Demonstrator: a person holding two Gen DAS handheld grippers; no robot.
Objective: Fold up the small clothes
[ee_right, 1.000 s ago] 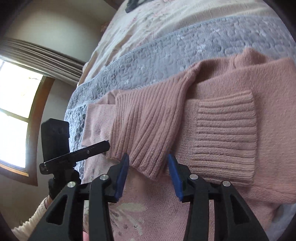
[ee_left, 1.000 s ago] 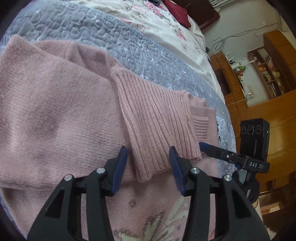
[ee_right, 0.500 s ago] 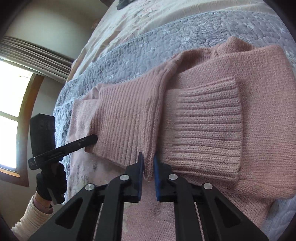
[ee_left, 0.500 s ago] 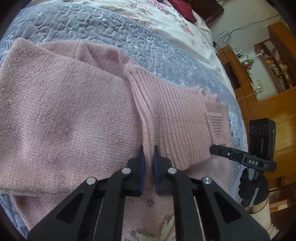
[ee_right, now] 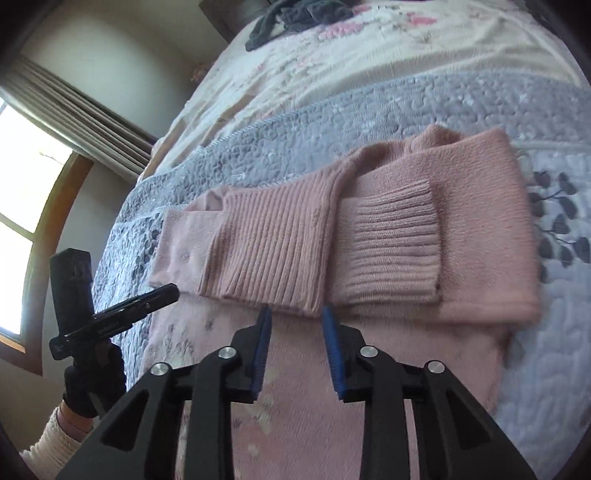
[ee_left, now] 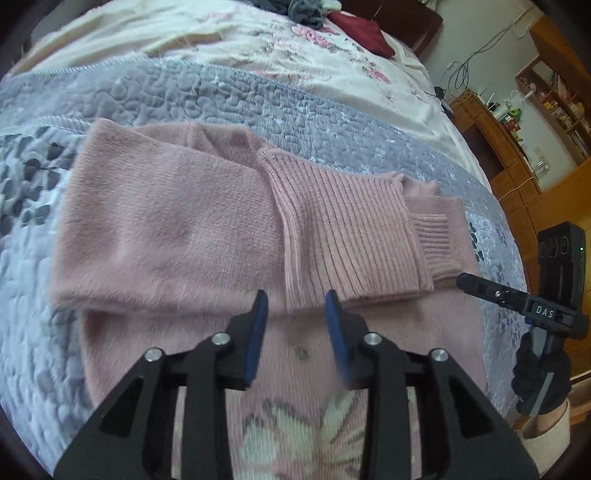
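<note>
On bed [ee_left: 332, 122], pink sweater [ee_left: 166, 236] flat, both sleeves [ee_right: 273, 254] crossed over chest, prob to square it up before next fold. Left gripper [ee_left: 295, 314] and right gripper [ee_right: 295, 325] both part open, holding nothing, hovering just short of sleeve edge.

You have one pink sweater [ee_left: 166, 236] ahead of your two grippers, with two ribbed cuffs folded across it: one [ee_right: 391, 243] just beyond your right gripper [ee_right: 297, 325], one [ee_left: 436, 240] to the right of your left gripper [ee_left: 295, 310]. Beneath lies one grey quilt [ee_left: 221, 99]; beyond it, one dark red cloth [ee_left: 364, 31] and one dark heap [ee_right: 291, 14]
</note>
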